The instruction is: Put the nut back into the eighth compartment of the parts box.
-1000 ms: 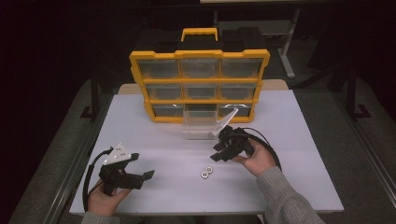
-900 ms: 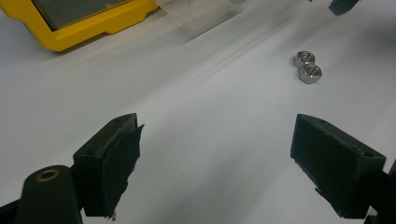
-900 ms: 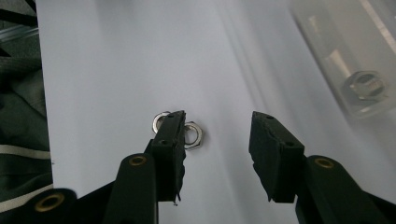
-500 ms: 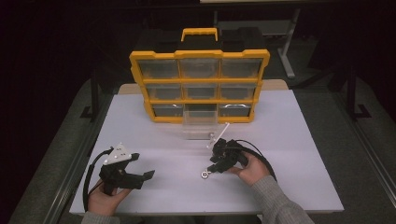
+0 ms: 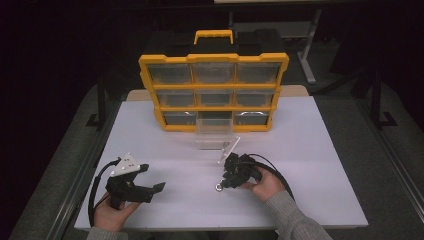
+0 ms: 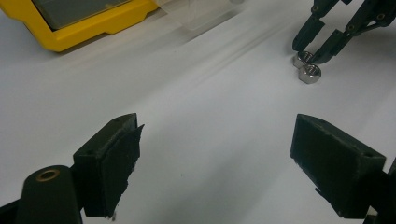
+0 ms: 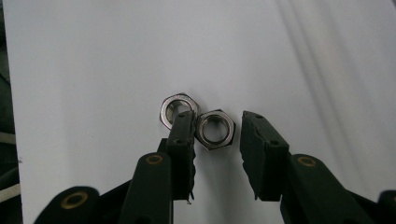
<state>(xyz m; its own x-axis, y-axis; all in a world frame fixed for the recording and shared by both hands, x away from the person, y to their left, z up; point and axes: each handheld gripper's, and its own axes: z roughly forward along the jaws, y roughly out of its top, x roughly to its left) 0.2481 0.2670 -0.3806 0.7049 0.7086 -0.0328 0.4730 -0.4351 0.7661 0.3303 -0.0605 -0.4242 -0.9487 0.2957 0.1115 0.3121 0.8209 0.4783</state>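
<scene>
Two steel hex nuts lie side by side on the white table. In the right gripper view, one nut sits between the jaws of my right gripper, close to the left jaw with a gap to the right jaw. The other nut lies just outside, partly behind the left jaw. The right gripper is open. In the high view it points down at the nuts near the table's middle front. My left gripper rests at the front left, open wide and empty, and its own view shows both nuts beyond it.
A yellow organiser with clear drawers stands upright at the back of the table. One clear drawer is pulled out and lies on the table in front of it, just behind the right gripper.
My right gripper has moved from beside the clear drawer forward and left to the nuts and now straddles one of them. The left gripper has stayed put.
</scene>
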